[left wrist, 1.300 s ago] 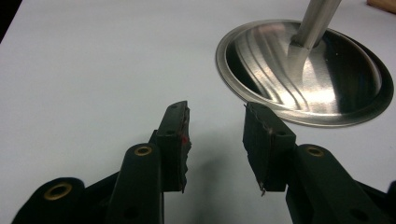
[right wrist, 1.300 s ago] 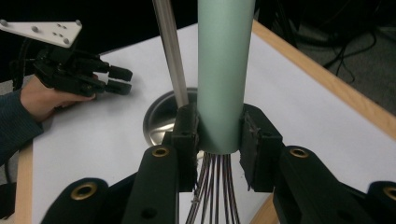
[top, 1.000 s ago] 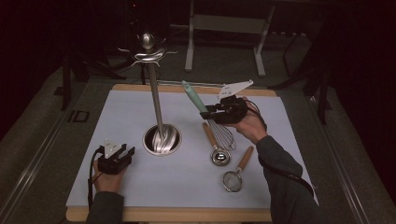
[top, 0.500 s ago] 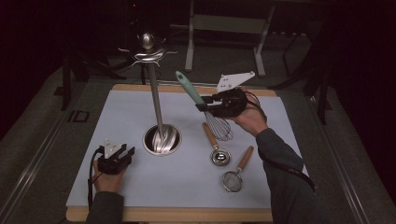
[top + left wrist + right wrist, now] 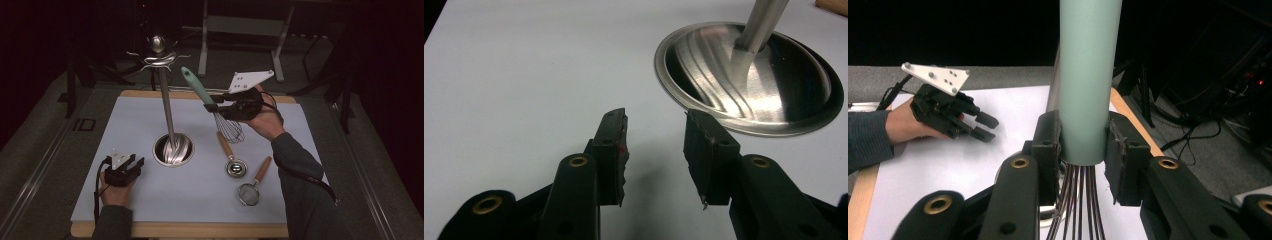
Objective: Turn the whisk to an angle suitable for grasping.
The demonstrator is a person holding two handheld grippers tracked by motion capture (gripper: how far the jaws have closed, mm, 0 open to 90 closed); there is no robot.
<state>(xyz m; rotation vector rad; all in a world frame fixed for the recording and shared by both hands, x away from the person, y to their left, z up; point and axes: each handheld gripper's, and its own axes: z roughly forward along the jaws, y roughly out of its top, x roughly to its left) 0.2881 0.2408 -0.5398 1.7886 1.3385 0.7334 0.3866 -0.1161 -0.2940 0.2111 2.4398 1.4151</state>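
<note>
**Lifting the whisk toward the utensil stand**

Holding the whisk (image 5: 217, 107) by the lower end of its teal handle, I have my right gripper (image 5: 216, 106) clamped just above where the wires begin; the right gripper view shows both pads pressed against the handle (image 5: 1089, 85). A second ago the wire head lay on the white mat (image 5: 125, 130) beside the wooden-handled scoop (image 5: 231, 157); now it hangs clear of the mat, handle tilted up and to the left, close to the stand (image 5: 167, 112) and its steel post. That lift means the pickup is done, and I judge the next step is carrying it to a hook at the top of the stand. The small strainer (image 5: 252, 184) lies untouched nearer me. My left gripper (image 5: 131, 166) rests on the mat near the stand's round base (image 5: 749, 80), jaws parted and holding nothing.
</note>
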